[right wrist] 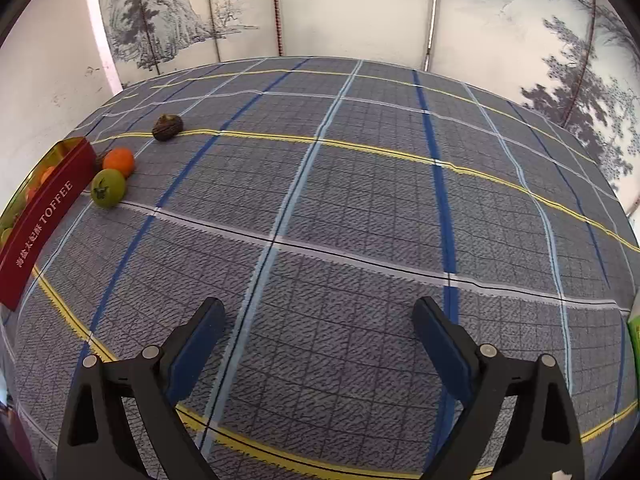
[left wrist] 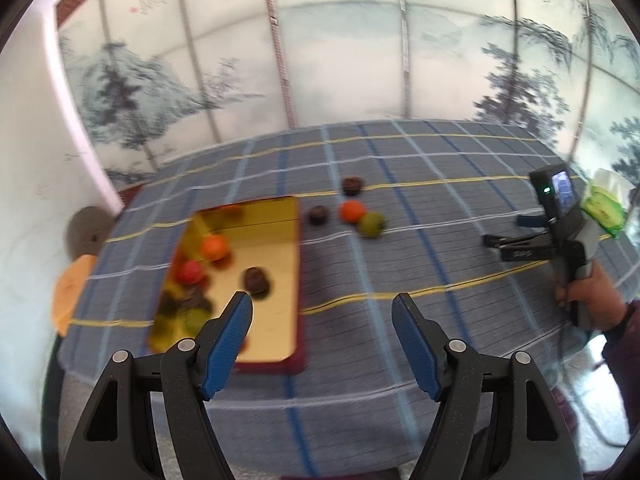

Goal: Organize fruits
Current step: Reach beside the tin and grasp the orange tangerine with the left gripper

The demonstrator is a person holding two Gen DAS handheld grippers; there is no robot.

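Observation:
A red toffee tin with a gold inside [left wrist: 276,240] lies on the checked cloth at the left; its red side shows in the right wrist view [right wrist: 40,220]. It holds an orange fruit [left wrist: 215,247], a red fruit [left wrist: 190,272], a dark fruit [left wrist: 256,279] and some green ones. On the cloth to its right lie two dark fruits [left wrist: 352,185] [left wrist: 318,215], an orange [left wrist: 352,211] and a green fruit [left wrist: 371,224]. My left gripper [left wrist: 322,306] is open and empty above the tin's near right corner. My right gripper [right wrist: 318,312] is open and empty over bare cloth; it also shows in the left wrist view [left wrist: 496,242].
The table [right wrist: 360,200] has a blue-grey checked cloth with yellow lines. A painted folding screen [left wrist: 340,60] stands behind it. A green tissue pack [left wrist: 604,208] lies at the far right edge. A grey and orange object [left wrist: 72,292] sits left of the table.

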